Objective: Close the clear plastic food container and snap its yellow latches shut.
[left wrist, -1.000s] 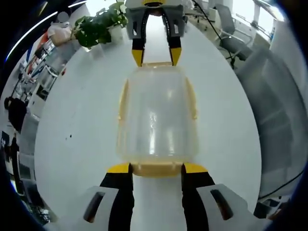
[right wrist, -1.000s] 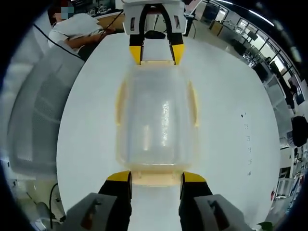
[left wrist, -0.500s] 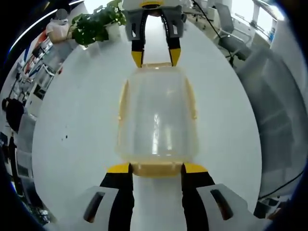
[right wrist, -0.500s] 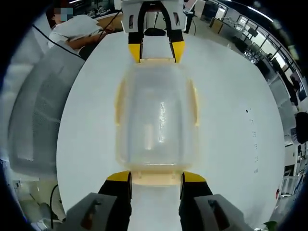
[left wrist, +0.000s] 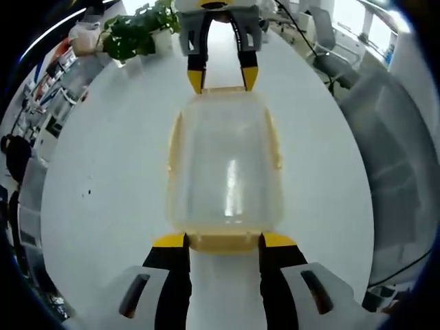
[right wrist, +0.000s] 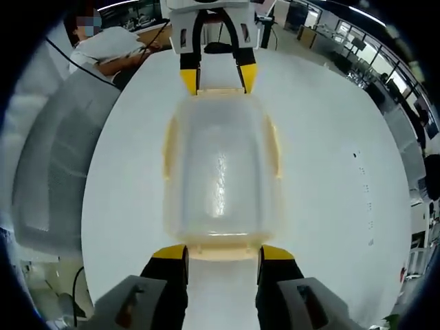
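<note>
Where both tools flank it, clear rounded container [left wrist: 225,168] gleams.

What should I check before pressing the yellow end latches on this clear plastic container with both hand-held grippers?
1. Lid seated on the clear plastic food container: looks closed; ok.
2. Left hand-held gripper jaws either side of the near yellow end latch: ok.
3. Right hand-held gripper jaws flank the opposite yellow end latch: ok.
4. Yellow side latches: lying along the walls; snapped or not, cannot tell.
5. End latches fully snapped: cannot tell.
6. Container flat on the white round table: ok.
</note>
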The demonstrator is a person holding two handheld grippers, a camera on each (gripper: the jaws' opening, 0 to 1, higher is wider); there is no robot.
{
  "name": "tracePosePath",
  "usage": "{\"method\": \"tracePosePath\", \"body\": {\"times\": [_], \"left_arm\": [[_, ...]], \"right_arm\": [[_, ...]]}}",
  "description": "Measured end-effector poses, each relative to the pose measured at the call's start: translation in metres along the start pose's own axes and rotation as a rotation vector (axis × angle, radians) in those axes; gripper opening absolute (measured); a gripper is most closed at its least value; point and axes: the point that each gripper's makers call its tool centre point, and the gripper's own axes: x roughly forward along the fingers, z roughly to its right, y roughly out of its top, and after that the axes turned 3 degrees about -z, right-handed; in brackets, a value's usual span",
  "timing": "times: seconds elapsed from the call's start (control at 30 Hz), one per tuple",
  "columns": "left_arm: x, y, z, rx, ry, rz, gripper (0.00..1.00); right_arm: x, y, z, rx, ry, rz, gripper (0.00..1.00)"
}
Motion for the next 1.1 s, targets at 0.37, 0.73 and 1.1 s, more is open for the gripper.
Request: {"method": "tracePosePath", "body": {"times": [0.37, 0.73, 1.1], "left_arm": [[0.002, -0.001, -0.002, 0.020, -0.012, 0.027, 0.38], [-0.003, -0.013, -0.003, -0.003, 0.004, 0.008, 0.45], [-0.027, 0.003, -0.008, -0.078, 0.027, 0.091, 0.45]], "right_arm": [[0.001, -0.002, 0.000, 0.007, -0.002, 0.006, 0.37], [-0.004, -0.016, -0.006, 0.093, 0.010, 0.000, 0.46], [-0.024, -0.002, -0.010, 0.214, 0.037, 0.098, 0.40]]}}
